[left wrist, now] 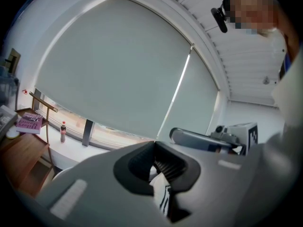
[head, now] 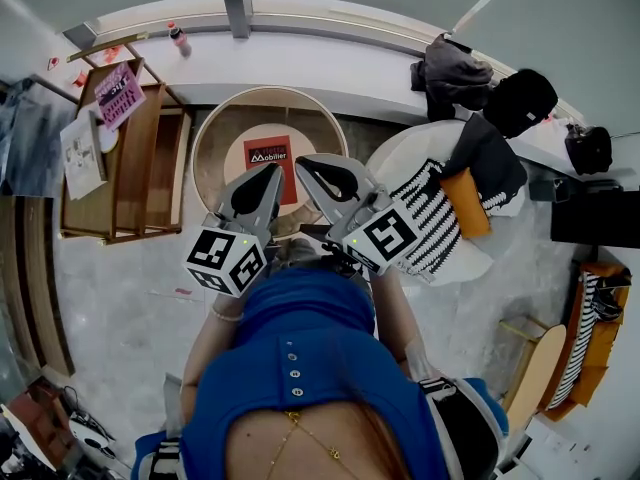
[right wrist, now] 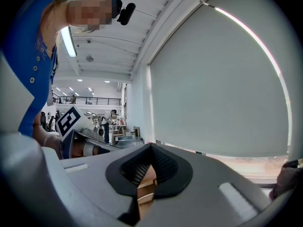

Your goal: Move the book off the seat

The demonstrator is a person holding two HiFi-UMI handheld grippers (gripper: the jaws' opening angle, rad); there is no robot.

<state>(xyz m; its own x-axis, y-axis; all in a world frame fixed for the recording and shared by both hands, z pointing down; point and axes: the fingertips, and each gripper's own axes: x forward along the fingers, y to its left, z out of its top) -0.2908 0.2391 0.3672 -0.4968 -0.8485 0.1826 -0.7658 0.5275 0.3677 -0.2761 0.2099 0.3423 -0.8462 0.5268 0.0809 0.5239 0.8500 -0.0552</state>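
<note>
Both sets of fingers are sitting pressed together, gripping nothing, with left gripper (head: pixel 272 172) and right gripper (head: pixel 305 164) hovering over the red book (head: pixel 264 154). It is lying flat in the round wooden seat (head: pixel 212 133). Likely light, stiff, slick-covered; pinching one edge looks best.

This looks like a furnished lounge corner staged inside a large open hall. A round pale wooden seat (head: pixel 213 128) stands on a pale marble-look tiled floor (head: pixel 120 288), below a long white window ledge (head: pixel 330 68) and wide grey roller blinds (left wrist: pixel 118 65). Left of the seat is a wooden magazine rack (head: pixel 140 158) and right of it a white round armchair (head: pixel 405 163) with a black-and-white striped cushion (head: pixel 430 223), while the right gripper view shows a railed upper gallery (right wrist: pixel 78 98) under ceiling lights.
</note>
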